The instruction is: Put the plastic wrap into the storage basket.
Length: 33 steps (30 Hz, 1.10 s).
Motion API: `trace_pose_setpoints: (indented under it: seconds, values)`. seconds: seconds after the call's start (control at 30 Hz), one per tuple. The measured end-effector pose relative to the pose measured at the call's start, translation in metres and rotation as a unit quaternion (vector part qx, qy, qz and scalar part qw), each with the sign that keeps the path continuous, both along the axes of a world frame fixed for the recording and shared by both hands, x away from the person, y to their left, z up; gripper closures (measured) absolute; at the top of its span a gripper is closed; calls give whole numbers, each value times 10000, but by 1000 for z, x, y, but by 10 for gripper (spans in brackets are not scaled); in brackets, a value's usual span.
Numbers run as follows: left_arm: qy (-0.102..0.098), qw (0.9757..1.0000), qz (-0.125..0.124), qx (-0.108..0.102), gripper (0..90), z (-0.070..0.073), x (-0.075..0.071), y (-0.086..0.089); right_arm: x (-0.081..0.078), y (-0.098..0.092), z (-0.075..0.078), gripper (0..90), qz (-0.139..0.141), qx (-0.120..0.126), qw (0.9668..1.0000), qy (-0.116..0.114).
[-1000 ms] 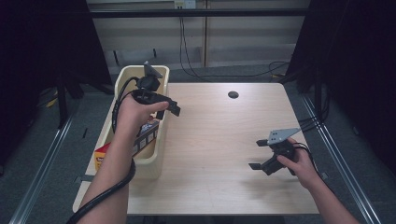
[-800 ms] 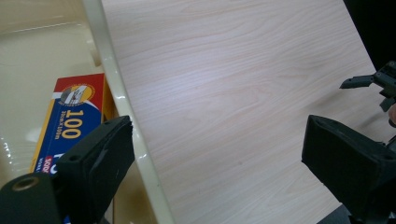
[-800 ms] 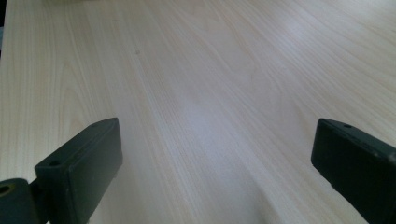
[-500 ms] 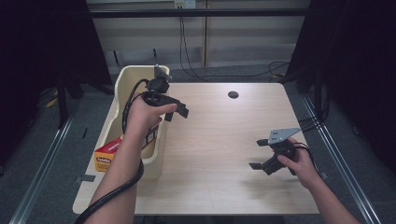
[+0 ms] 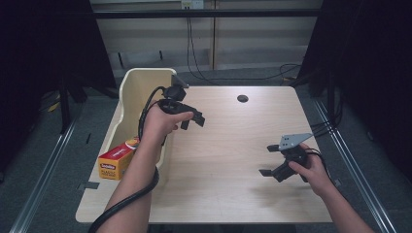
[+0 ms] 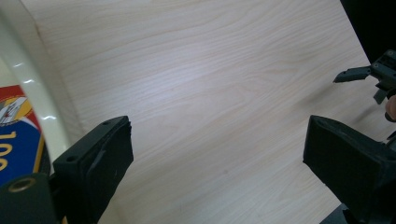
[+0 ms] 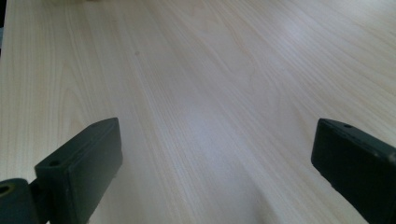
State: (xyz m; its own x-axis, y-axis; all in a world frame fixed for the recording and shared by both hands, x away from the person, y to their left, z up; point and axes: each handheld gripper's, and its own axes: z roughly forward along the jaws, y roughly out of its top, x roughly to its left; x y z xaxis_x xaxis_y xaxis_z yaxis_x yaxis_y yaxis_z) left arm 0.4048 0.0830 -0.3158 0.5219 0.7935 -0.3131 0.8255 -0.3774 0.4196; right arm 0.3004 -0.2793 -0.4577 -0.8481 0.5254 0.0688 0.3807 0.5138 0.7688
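Note:
My left gripper (image 5: pixel 193 121) hangs over the left part of the wooden table (image 5: pixel 233 131), just right of the cream bin (image 5: pixel 132 88), pointing right. Its jaws stand wide apart with nothing between them; in the left gripper view (image 6: pixel 217 163) bare wood lies between them. A yellow and red box (image 5: pixel 115 158) lies in the bin, and its label (image 6: pixel 11 135) sits behind the bin's rim (image 6: pixel 44 105). My right gripper (image 5: pixel 268 160) rests low at the table's right side, open and empty, over bare wood in the right gripper view (image 7: pixel 215 172). It also appears far off in the left gripper view (image 6: pixel 369 74).
A dark round hole (image 5: pixel 242 98) sits in the table near its far edge. Black cable trails from my left gripper along the forearm (image 5: pixel 136 189). Dark curtains and a floor rail (image 5: pixel 43 170) flank the table.
My left hand has come out from above the bin, moving right and down over the table. The box in the bin is now uncovered. The right hand has stayed still.

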Motion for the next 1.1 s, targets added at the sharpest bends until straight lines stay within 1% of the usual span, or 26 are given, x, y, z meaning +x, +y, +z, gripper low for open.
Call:
trace_pose_setpoints:
  seconds: [0.17, 0.23, 0.27, 0.3, 0.4, 0.43, 0.53, 0.57, 0.73, 0.8, 0.83, 0.97, 1.1]
  values:
    - [2, 10000, -18, -46, 79, -5, 0, -5, 0, 0, 0, 20, -3, 0, 10000, -5]
    - [47, 10000, -12, -43, 79, -7, 0, -7, 0, 0, 0, 20, -9, -2, 10000, -6]
    - [39, 10000, -8, -61, 78, -9, -1, -8, 0, 0, 0, 20, -6, -1, 10000, -10]
    - [74, 9999, -62, -54, 79, -10, 0, -8, 0, 0, 0, 20, -3, 2, 10000, -9]
    - [48, 9999, -29, -99, 79, -12, -1, -10, 0, 0, 0, 20, 5, -6, 10000, 1]
    - [53, 9999, -60, -117, 80, -15, -1, -11, 0, 0, 0, 20, 2, -6, 10000, -1]
    - [68, 9999, -64, -108, 80, -19, -1, -12, 0, 0, 0, 20, 5, -5, 10000, -1]
    - [54, 9999, -50, -136, 80, -20, -1, -13, 0, 0, 0, 20, 5, -9, 10000, -5]
    - [42, 9998, -102, -172, 81, -24, -1, -14, 0, 0, 0, 20, 1, -3, 10000, 0]
    - [37, 9998, -55, -202, 82, -26, -2, -15, 0, 0, 0, 20, 1, -9, 10000, -13]
    - [42, 9998, -89, -188, 83, -28, -2, -15, 0, -1, 0, 20, -5, -9, 10000, -15]
    - [47, 9998, -51, -210, 83, -33, -3, -17, 0, -1, 0, 20, -7, -13, 10000, -17]
    - [69, 9997, -81, -205, 85, -38, -3, -20, 0, -1, 0, 20, -2, -10, 10000, -15]
